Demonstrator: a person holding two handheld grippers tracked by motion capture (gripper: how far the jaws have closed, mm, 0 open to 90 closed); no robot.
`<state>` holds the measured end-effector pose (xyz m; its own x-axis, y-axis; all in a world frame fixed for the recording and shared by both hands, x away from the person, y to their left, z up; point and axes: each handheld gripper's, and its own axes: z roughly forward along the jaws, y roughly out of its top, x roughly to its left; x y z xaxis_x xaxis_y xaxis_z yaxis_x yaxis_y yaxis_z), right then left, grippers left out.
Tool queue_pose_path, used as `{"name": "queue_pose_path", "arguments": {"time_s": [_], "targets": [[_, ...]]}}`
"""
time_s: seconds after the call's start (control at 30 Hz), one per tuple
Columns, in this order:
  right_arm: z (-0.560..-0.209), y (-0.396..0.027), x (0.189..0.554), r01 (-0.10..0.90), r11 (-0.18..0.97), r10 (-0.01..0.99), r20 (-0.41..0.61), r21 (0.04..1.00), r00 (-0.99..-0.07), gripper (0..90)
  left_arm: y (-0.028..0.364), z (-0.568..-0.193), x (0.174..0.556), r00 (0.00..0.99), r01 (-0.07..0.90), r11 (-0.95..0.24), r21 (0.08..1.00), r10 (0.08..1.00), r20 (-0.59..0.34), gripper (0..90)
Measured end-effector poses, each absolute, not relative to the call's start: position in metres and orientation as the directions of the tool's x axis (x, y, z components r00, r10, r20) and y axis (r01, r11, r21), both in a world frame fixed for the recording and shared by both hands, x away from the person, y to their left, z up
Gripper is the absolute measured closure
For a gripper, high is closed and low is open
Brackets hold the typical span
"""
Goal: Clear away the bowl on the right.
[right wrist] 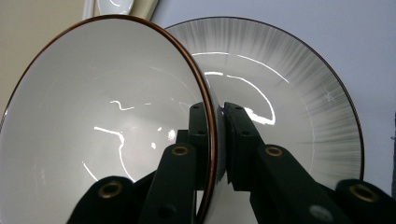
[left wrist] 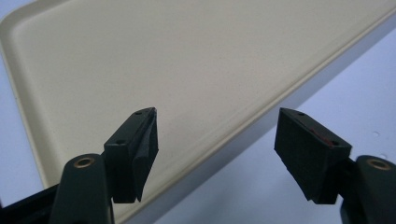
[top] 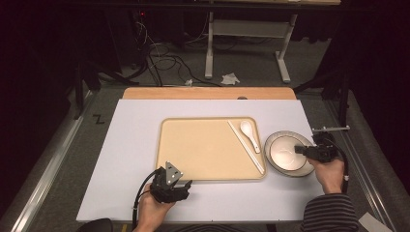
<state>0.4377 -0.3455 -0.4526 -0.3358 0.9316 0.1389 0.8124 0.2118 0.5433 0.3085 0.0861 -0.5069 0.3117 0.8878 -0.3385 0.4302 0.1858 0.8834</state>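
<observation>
A white bowl (top: pixel 285 152) with a brown rim sits on a grey-rimmed plate (top: pixel 276 166), just right of a beige tray (top: pixel 203 150). My right gripper (top: pixel 302 150) is shut on the bowl's right rim. In the right gripper view the bowl (right wrist: pixel 107 107) tilts above the plate (right wrist: pixel 299 84), its wall pinched between the jaws of the right gripper (right wrist: pixel 217 112). White chopsticks (top: pixel 245 146) and a white spoon (top: pixel 249 133) lie on the tray's right side. My left gripper (top: pixel 186 186) stands open at the tray's front edge; nothing is between its jaws (left wrist: pixel 217 126), which straddle the tray's edge (left wrist: pixel 224 140).
A white sheet (top: pixel 130 145) covers the table, with bare room left of the tray and along the front. A wooden strip (top: pixel 208 93) shows at the table's far edge. Cables and a desk frame (top: pixel 246 43) stand on the floor beyond.
</observation>
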Motion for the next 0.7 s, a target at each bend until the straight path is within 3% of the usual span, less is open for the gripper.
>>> {"name": "queue_pose_path", "arguments": {"time_s": [0.27,0.7], "targets": [[-0.450,-0.345,0.437,0.797,0.224,0.933,0.114,0.561,-0.342,84.2,0.086,-0.507,0.309,0.313,0.431,0.186,0.883,0.887,-0.339,30.6],[-0.440,-0.347,0.424,0.772,0.193,0.921,0.160,0.605,-0.355,84.2,0.081,-0.508,0.316,0.338,0.448,0.170,0.878,0.877,-0.342,31.1]]}}
